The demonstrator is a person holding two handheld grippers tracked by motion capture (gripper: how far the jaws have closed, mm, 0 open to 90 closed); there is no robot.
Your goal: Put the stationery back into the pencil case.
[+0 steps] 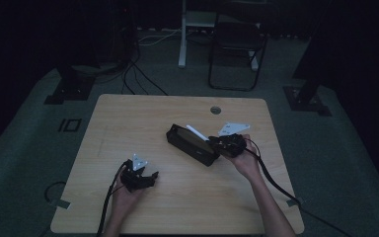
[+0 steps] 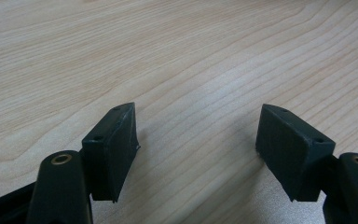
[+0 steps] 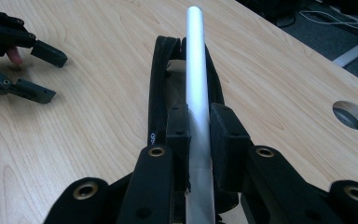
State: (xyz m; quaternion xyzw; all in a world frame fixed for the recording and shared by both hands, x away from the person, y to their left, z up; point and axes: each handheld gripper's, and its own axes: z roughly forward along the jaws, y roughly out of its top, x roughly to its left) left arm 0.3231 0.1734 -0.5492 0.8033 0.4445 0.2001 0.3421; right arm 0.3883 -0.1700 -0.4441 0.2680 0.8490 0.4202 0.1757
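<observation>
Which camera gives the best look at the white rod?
The right gripper view: the white rod runs up the frame, clamped between the right gripper jaws above the black case. The high view shows a short white sliver.

A dim lab or studio — black curtains; cables (image 1: 143, 79) across grey carpet; folding chair (image 1: 237, 49); wooden table (image 1: 143, 123).

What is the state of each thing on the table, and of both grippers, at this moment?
Right gripper: shut on the white rod.
White rod: held, lying along and above the opening of the black case.
Black case: open, lying on the table.
Left gripper: open, nothing between its jaws, low over bare wood.
Table: has a round hole near its far edge.
</observation>
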